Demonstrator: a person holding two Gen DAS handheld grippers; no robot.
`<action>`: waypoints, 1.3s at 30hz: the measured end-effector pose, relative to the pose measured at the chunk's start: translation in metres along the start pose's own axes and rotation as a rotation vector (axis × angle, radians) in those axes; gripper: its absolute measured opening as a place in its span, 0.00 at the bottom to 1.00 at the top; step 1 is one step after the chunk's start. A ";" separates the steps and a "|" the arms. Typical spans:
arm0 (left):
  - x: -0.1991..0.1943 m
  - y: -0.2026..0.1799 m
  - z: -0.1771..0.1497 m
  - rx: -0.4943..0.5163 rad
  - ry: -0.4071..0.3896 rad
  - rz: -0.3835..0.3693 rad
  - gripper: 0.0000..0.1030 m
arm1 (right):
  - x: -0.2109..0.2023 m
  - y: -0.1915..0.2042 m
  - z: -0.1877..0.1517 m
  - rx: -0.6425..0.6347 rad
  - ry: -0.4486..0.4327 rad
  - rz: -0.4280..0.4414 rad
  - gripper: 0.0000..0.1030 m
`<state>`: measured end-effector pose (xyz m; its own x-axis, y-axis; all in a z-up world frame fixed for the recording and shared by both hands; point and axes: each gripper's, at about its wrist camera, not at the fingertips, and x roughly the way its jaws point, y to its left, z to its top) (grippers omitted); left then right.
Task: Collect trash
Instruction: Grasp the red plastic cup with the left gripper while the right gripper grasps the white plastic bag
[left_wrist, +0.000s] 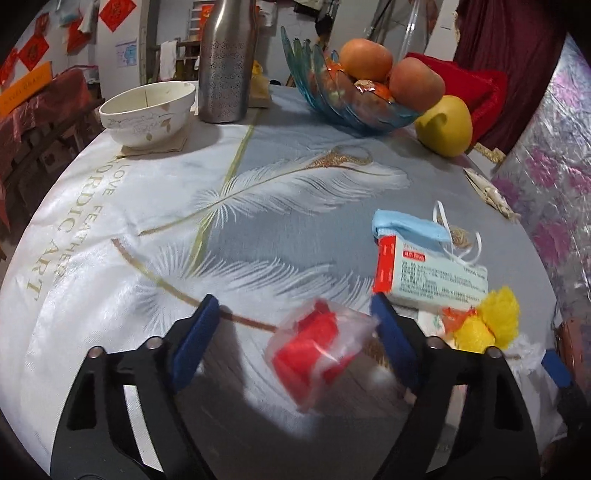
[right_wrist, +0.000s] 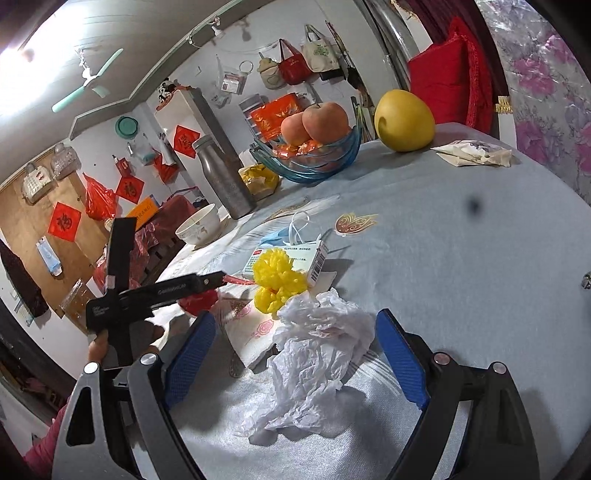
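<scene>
My left gripper (left_wrist: 295, 314) is open, and a red wrapper in clear plastic (left_wrist: 317, 350) lies blurred between its blue fingers, nearer the right one. Beside it lie a medicine box (left_wrist: 432, 273), a blue face mask (left_wrist: 410, 227) and a yellow net ball (left_wrist: 484, 325). My right gripper (right_wrist: 295, 332) is open, with a crumpled white tissue (right_wrist: 314, 365) on the table between its fingers. In the right wrist view the yellow net ball (right_wrist: 277, 277), the medicine box (right_wrist: 295, 258) and the mask (right_wrist: 280, 236) lie just beyond the tissue, and the left gripper body (right_wrist: 155, 295) is at the left.
A white bowl (left_wrist: 147, 110), a steel bottle (left_wrist: 227, 59), a blue glass fruit bowl (left_wrist: 354, 99) with apples and a yellow pomelo (left_wrist: 445, 125) stand at the far side. A flowered napkin (right_wrist: 251, 332) lies by the tissue, a crumpled wrapper (right_wrist: 476, 153) near the right edge.
</scene>
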<state>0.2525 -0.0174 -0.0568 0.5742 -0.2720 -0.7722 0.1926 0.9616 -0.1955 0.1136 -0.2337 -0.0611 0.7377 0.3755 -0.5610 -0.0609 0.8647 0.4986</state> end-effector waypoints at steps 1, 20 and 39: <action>-0.003 0.001 -0.002 0.003 -0.004 0.002 0.76 | 0.000 -0.001 0.000 0.003 0.001 0.002 0.84; -0.016 0.007 -0.018 0.039 -0.009 0.036 0.66 | 0.019 0.010 0.000 -0.044 0.117 -0.046 0.84; -0.056 0.024 -0.018 -0.023 -0.154 -0.081 0.55 | 0.014 0.045 -0.012 -0.229 0.083 -0.063 0.10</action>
<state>0.2111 0.0210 -0.0290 0.6731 -0.3491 -0.6520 0.2256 0.9365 -0.2686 0.1128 -0.1852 -0.0546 0.6881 0.3361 -0.6431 -0.1739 0.9368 0.3035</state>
